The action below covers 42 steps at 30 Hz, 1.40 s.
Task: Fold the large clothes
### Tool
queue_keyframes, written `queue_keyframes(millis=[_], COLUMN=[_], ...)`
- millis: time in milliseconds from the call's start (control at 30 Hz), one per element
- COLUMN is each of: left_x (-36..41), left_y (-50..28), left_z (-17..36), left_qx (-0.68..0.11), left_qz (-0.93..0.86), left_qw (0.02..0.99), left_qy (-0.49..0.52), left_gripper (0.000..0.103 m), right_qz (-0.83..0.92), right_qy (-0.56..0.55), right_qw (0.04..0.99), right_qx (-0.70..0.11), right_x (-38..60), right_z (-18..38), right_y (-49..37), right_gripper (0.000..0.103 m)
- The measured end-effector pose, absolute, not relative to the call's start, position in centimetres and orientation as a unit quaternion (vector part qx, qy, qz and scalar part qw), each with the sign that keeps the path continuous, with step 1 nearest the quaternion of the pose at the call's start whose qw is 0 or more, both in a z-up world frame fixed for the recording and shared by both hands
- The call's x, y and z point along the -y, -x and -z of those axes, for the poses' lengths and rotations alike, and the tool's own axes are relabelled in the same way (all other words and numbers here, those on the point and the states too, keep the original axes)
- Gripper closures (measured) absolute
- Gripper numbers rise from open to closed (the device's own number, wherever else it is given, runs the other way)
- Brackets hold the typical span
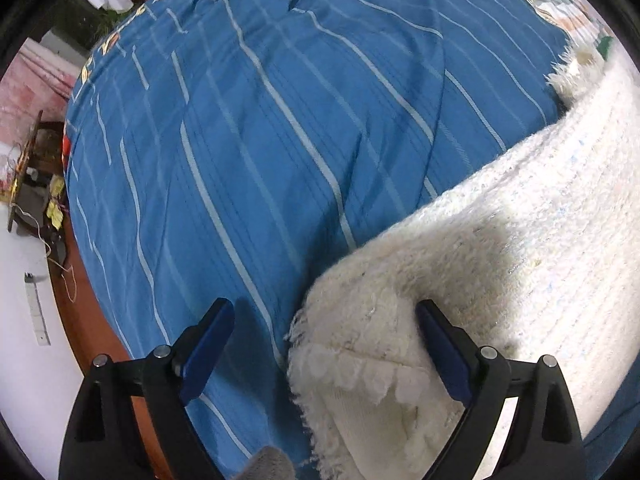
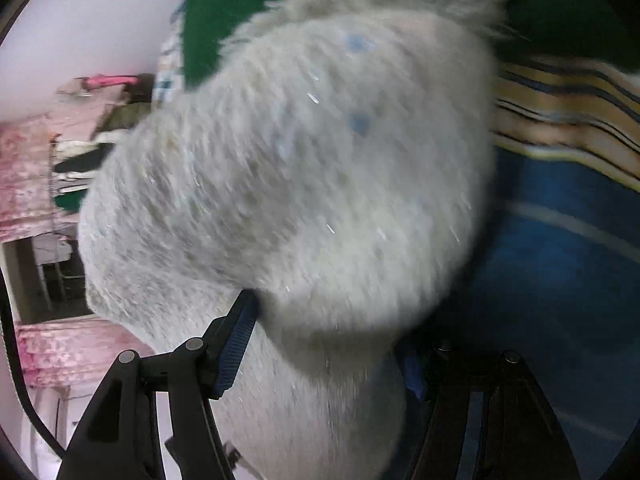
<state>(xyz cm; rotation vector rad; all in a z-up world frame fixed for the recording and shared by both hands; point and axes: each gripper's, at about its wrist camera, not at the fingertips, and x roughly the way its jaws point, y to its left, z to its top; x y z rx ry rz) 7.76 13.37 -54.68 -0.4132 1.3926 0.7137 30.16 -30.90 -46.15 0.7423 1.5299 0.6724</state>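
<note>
A white fuzzy knitted garment (image 1: 500, 248) with a fringed edge lies on a blue striped bedspread (image 1: 260, 140). In the left wrist view its folded corner sits between the fingers of my left gripper (image 1: 324, 344), whose jaws stand wide apart; the right finger (image 1: 440, 348) touches the knit, the left finger (image 1: 208, 344) is over the bedspread. In the right wrist view the same garment (image 2: 300, 168) fills the frame, blurred. It bulges between the spread fingers of my right gripper (image 2: 328, 336), and the right finger is mostly hidden by it.
The bed's wooden edge (image 1: 84, 320) and a white wall run along the left, with cluttered shelves (image 1: 36, 184) beyond. A yellow striped cloth (image 2: 568, 120) and green fabric (image 2: 224, 8) lie at the far side of the bed. Pink curtains (image 2: 32, 184) hang at left.
</note>
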Motion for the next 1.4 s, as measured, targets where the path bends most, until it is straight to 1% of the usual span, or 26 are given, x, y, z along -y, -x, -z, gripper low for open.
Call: queue_keyframes(millis=[33, 67, 133, 267, 333, 367, 467, 600, 700, 733, 800, 833, 867, 900, 933, 1000, 1133, 1167, 1200, 1233, 1300, 1367, 1400], left_x=[-13.5, -13.3, -13.5, -13.6, -13.5, -13.3, -12.7, -10.0, -7.5, -6.4, -5.3, -4.9, -4.6, -4.2, -4.0, -3.8, -3.8, -3.7, -3.7, -3.7, -3.5, -3.4, -3.3], left_y=[-8.7, -9.2, -10.0, -11.3, -11.5, -11.7, -11.8, -11.4, -11.5, -11.5, -11.3, -11.3, -11.4, -11.5, -11.8, -12.3, -13.3, -13.5, -13.7, -13.8, -13.9, -13.9, -13.8], left_z=[54.4, 54.5, 54.0, 52.0, 50.6, 49.7, 47.8, 47.6, 48.2, 48.6, 49.2, 49.4, 49.7, 49.9, 50.5, 51.3, 52.7, 52.8, 52.9, 52.9, 52.6, 52.1, 51.8], left_qx=[-0.623, -0.621, -0.620, -0.612, -0.606, -0.601, -0.593, -0.600, -0.618, -0.622, -0.625, -0.626, -0.625, -0.624, -0.624, -0.624, -0.625, -0.625, -0.624, -0.622, -0.621, -0.622, -0.619], left_qz=[-0.319, -0.320, -0.321, -0.317, -0.311, -0.310, -0.306, -0.284, -0.265, -0.257, -0.247, -0.247, -0.247, -0.248, -0.250, -0.251, -0.256, -0.256, -0.257, -0.258, -0.258, -0.255, -0.254], left_qw=[0.692, 0.695, 0.700, 0.712, 0.721, 0.726, 0.736, 0.740, 0.734, 0.733, 0.733, 0.732, 0.733, 0.734, 0.733, 0.732, 0.729, 0.729, 0.730, 0.732, 0.733, 0.734, 0.738], left_qy=[0.177, 0.170, 0.153, 0.132, 0.129, 0.126, 0.117, 0.111, 0.096, 0.099, 0.106, 0.105, 0.105, 0.105, 0.105, 0.107, 0.111, 0.110, 0.108, 0.105, 0.097, 0.094, 0.091], left_gripper=[0.009, 0.009, 0.009, 0.010, 0.010, 0.010, 0.010, 0.010, 0.010, 0.010, 0.010, 0.010, 0.010, 0.010, 0.010, 0.010, 0.010, 0.010, 0.010, 0.010, 0.010, 0.010, 0.010], right_qz=[-0.297, -0.295, -0.281, -0.212, -0.158, -0.127, -0.018, 0.059, 0.077, 0.071, 0.027, 0.002, -0.022, -0.047, -0.082, -0.125, -0.176, -0.180, -0.179, -0.179, -0.159, -0.137, -0.119], right_qy=[-0.328, -0.337, -0.362, -0.428, -0.461, -0.472, -0.476, -0.473, -0.446, -0.446, -0.442, -0.430, -0.422, -0.421, -0.426, -0.426, -0.424, -0.435, -0.439, -0.445, -0.459, -0.500, -0.525], right_qw=[0.609, 0.610, 0.621, 0.639, 0.644, 0.648, 0.663, 0.637, 0.612, 0.608, 0.623, 0.633, 0.645, 0.654, 0.659, 0.657, 0.626, 0.623, 0.630, 0.633, 0.639, 0.638, 0.634], right_qx=[-0.659, -0.653, -0.635, -0.603, -0.590, -0.583, -0.578, -0.606, -0.648, -0.653, -0.645, -0.644, -0.637, -0.626, -0.615, -0.609, -0.631, -0.625, -0.615, -0.608, -0.596, -0.569, -0.555], right_x=[30.8, 31.0, 32.2, 37.4, 41.7, 43.8, 50.3, 55.0, 55.1, 57.0, 57.5, 57.3, 57.0, 57.0, 57.0, 56.4, 54.7, 54.2, 53.6, 53.3, 53.2, 54.7, 55.8], right_z=[46.1, 45.9, 44.9, 42.0, 40.5, 39.8, 37.2, 35.7, 36.8, 37.2, 37.3, 37.3, 37.5, 38.0, 38.8, 40.3, 45.1, 45.8, 45.9, 45.7, 45.2, 44.1, 43.4], right_y=[-29.9, -29.5, -28.2, -23.1, -18.6, -16.4, -7.0, 4.1, 8.6, 9.0, 7.8, 6.6, 5.1, 3.5, 1.4, -2.1, -7.7, -8.3, -8.7, -8.9, -8.4, -5.9, -4.3], right_gripper=[0.070, 0.075, 0.079, 0.082, 0.084, 0.087, 0.090, 0.090, 0.090, 0.090, 0.085, 0.068, 0.038, 0.023, 0.013, 0.013, 0.014, 0.022, 0.036, 0.065, 0.077, 0.092, 0.096])
